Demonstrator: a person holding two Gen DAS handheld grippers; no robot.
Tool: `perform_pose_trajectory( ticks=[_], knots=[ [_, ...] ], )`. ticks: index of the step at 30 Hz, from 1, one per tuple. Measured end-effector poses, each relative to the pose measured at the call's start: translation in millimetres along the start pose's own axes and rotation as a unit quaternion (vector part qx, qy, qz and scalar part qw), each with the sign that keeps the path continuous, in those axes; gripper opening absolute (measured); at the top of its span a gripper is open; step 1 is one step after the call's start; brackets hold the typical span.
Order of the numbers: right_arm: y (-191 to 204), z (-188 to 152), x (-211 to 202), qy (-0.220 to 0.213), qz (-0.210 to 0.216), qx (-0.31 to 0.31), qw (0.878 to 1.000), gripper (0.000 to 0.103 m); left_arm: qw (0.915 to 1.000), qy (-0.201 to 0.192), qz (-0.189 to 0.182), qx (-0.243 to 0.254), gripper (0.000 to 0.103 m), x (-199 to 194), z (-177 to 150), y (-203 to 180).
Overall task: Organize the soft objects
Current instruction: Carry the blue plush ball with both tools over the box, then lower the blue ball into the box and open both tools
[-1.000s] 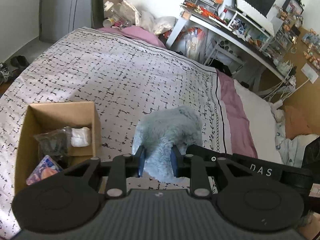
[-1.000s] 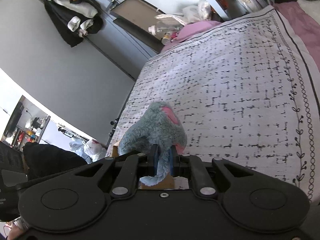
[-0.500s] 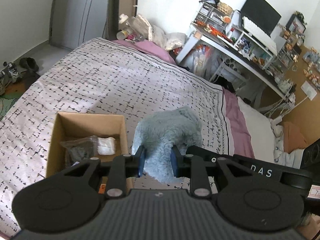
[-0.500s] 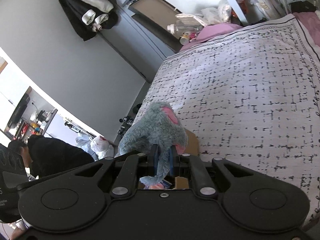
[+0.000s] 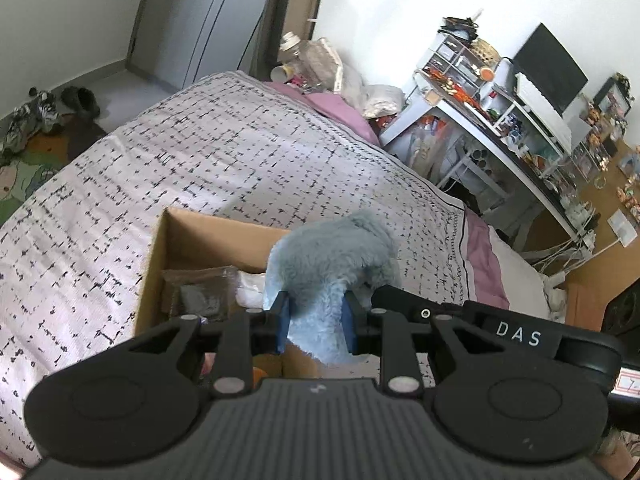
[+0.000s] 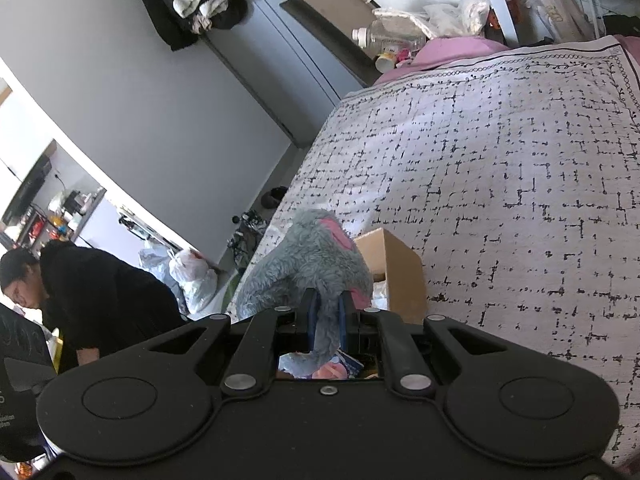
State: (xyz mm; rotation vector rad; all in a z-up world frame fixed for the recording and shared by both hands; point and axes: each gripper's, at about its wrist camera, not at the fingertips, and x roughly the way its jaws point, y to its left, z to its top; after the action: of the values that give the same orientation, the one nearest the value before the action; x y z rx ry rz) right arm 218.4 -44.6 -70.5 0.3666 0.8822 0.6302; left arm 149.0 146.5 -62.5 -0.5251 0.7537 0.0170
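Your left gripper [image 5: 315, 322] is clamped on the blue-grey plush toy [image 5: 332, 256], which hangs over the right edge of the cardboard box [image 5: 160, 248] on the bedspread [image 5: 200, 152]. Your right gripper [image 6: 326, 320] pinches the same toy.

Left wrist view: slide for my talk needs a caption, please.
Left gripper clamps blue-grey plush toy above cardboard box on bed.

bed [image 5: 224, 160]: patterned cover | walls: white | desk [image 5: 500, 136]: cluttered | floor [image 5: 116, 96]: grey | daylight
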Motion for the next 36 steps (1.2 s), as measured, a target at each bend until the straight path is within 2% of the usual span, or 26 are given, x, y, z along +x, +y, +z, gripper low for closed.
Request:
perform_pose_trajectory(
  ticks=[18,29,36],
  knots=[
    [18.5,-15.9,44.4,0.031,-0.074,-0.047,0.996,0.011,0.9967,0.032,-0.029,-0.069,0.026,40.8,-17.5,57.0],
    [26.6,-23.4,65.5,0.048,-0.105,-0.065,0.991,0.011,0.9934,0.05,-0.043,-0.093,0.026,59.7,-26.7,82.4],
    [30.1,-30.5,80.5,0.068,-0.126,-0.078,0.987,0.012,0.9921,0.066,-0.037,-0.1,0.026,67.5,-30.9,92.2]
  ],
)
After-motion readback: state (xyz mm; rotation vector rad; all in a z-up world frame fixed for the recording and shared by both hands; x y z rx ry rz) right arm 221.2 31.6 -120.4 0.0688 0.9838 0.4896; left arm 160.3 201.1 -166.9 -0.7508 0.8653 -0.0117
